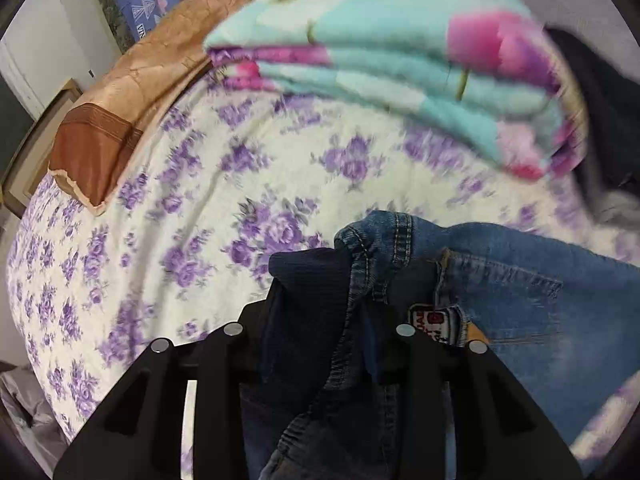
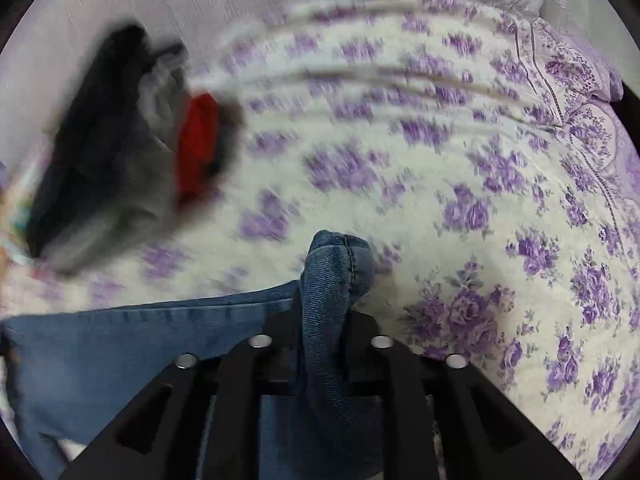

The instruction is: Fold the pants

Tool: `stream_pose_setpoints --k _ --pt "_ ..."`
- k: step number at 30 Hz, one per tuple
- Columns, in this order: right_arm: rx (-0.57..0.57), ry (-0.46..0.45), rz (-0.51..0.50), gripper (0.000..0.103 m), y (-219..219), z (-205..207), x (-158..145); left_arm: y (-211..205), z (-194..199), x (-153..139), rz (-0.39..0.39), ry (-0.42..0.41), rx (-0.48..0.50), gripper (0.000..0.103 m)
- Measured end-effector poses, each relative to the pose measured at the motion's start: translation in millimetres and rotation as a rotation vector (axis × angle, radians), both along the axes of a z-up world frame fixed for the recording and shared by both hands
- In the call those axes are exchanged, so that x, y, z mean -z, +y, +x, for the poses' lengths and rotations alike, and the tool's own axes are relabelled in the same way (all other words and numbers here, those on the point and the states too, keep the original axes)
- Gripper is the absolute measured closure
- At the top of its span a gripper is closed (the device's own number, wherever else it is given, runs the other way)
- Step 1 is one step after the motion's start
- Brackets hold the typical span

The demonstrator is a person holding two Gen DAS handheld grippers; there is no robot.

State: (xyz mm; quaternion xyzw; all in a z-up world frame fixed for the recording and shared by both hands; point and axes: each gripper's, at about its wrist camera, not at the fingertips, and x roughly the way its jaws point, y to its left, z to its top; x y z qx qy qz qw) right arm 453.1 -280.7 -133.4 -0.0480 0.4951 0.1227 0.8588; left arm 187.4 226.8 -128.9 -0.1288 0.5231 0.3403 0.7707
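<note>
Left gripper (image 1: 320,320) clamps jeans (image 1: 500,300) waistband; right gripper (image 2: 320,344) pinches bunched denim, likely leg end.

The pants (image 1: 500,292) are blue denim, coarse-woven with orange stitching. Both grippers' arms look like matt black plastic with small shiny metal studs. The bed (image 1: 200,208) wears soft matt floral cloth. At upper left, a brown cover (image 1: 120,112) looks glossy and creased.

The right tongs (image 2: 320,320) pinch a bunched fold of the jeans (image 2: 120,344). The jeans lie on a flowered bed (image 2: 460,160). Left of the jeans' fold, farther up the bed, sits a blurred dark clothes pile (image 2: 112,152).
</note>
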Motion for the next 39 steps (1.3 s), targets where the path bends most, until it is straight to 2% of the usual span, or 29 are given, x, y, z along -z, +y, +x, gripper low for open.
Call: stream_pose_setpoints --k 1,2,4,6,7,8,9,10,11,13,14,16,18,19,21,24,26,29,34,39 --pt "0.031 0.019 -0.076 0.055 2 5 15 4 5 14 -0.011 0.031 -0.02 0.061" --pt "0.055 0.003 -0.113 0.034 3 6 18 11 5 19 -0.027 0.032 -0.049 0.057" --pt "0.121 -0.072 -0.202 0.021 1 3 3 15 0 10 -0.057 0.011 -0.106 0.056" --pt "0.17 -0.114 -0.223 0.02 -8 -5 -15 13 -7 -9 -0.014 0.008 -0.127 0.043" --pt "0.192 -0.128 -0.228 0.019 -16 -12 -24 10 -14 -26 0.058 0.001 -0.127 0.032" --pt "0.199 -0.137 -0.21 0.019 -23 -22 -32 6 -20 -35 0.096 -0.014 -0.127 0.024" --pt "0.196 -0.141 -0.175 0.019 -28 -32 -39 1 -31 -51 0.126 -0.048 -0.127 0.02" --pt "0.166 -0.128 -0.105 0.019 -32 -46 -46 -4 -37 -59 0.116 -0.073 -0.124 0.016" --pt "0.13 -0.114 -0.06 0.018 -31 -56 -51 -12 -44 -69 0.071 -0.11 -0.105 0.012" --pt "0.06 -0.111 -0.026 0.011 -23 -84 -62 -33 -50 -77 -0.006 -0.139 -0.048 0.007" --pt "0.038 -0.12 -0.016 0.007 -17 -95 -67 -48 -51 -79 -0.025 -0.139 -0.015 0.006" --pt "-0.014 -0.12 0.025 0.005 -1 -121 -73 -78 -50 -77 -0.054 -0.123 0.056 0.006" --pt "-0.056 -0.078 0.044 0.005 15 -139 -73 -107 -50 -70 -0.076 -0.106 0.111 0.006" --pt "-0.08 -0.04 0.064 0.005 24 -150 -71 -123 -52 -70 -0.079 -0.102 0.129 0.006" --pt "-0.109 -0.034 0.085 0.005 34 -165 -72 -147 -54 -65 -0.096 -0.099 0.158 0.006" --pt "-0.15 -0.016 0.149 0.005 47 -194 -81 -172 -63 -61 -0.175 -0.108 0.185 0.006" --pt "-0.19 -0.004 0.184 0.005 52 -209 -87 -182 -68 -60 -0.2 -0.115 0.201 0.006" --pt "-0.237 -0.021 0.178 0.005 57 -225 -97 -198 -75 -63 -0.195 -0.116 0.23 0.006" --pt "-0.221 0.046 0.236 0.005 52 -234 -104 -203 -87 -67 -0.198 -0.121 0.222 0.006" --pt "-0.204 0.024 0.252 0.005 47 -238 -115 -204 -93 -70 -0.222 -0.129 0.216 0.006"
